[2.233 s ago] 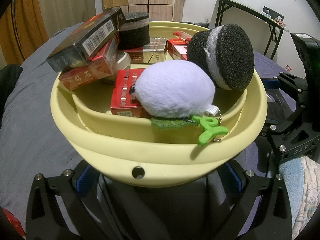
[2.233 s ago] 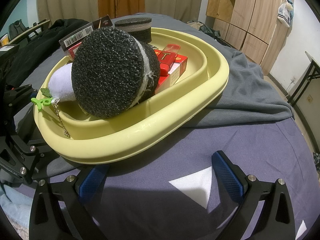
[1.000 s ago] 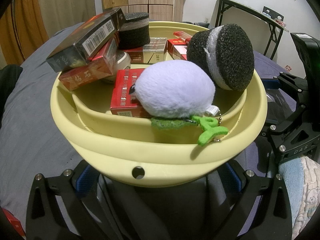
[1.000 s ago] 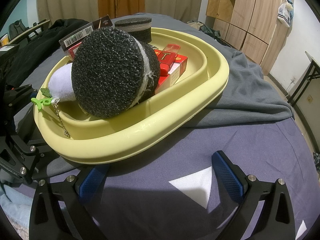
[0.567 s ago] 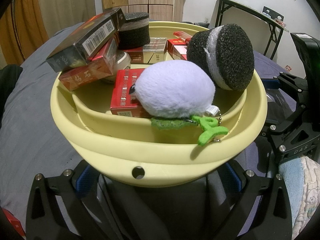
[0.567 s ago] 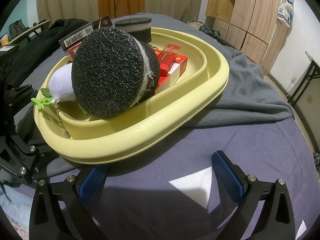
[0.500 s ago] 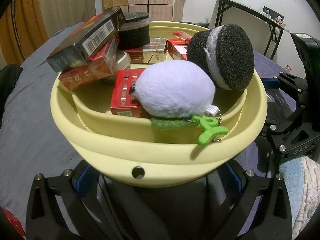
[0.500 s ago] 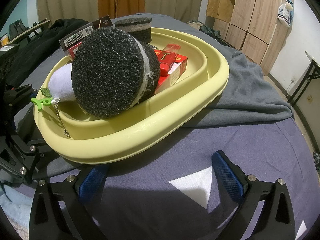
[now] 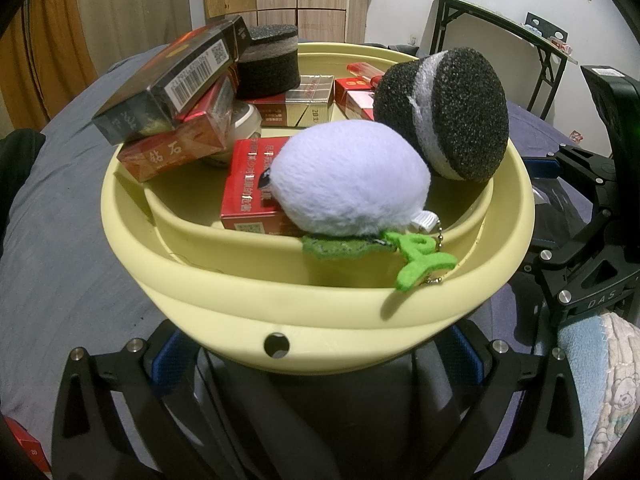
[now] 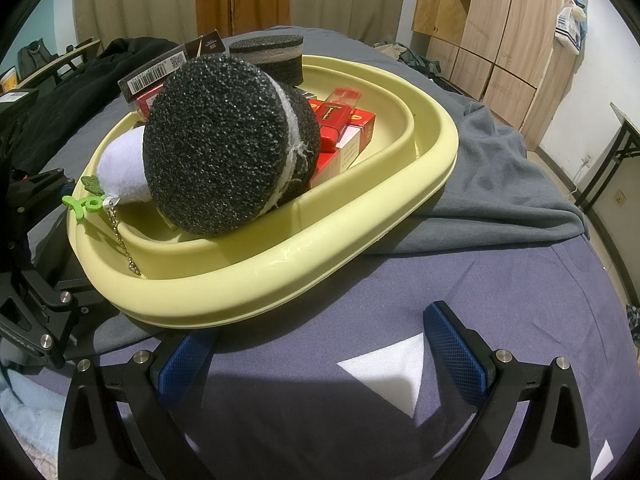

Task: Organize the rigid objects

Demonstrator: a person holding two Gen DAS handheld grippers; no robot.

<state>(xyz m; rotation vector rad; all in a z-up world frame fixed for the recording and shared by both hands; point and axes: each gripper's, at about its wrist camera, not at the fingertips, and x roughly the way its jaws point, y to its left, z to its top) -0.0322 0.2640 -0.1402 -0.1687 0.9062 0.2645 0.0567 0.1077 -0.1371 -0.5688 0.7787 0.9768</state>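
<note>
Resting on your bed, the pale yellow oval plastic basin (image 9: 320,304) holds boxes; your left gripper (image 9: 316,356) and right gripper (image 10: 320,344) sit spread apart, empty.

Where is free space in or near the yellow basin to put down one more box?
Bare floor shows at the yellow basin's far end, beyond the red boxes. The purple sheet beside the basin is also free. The near end, around the black foam disc, is crowded.
</note>
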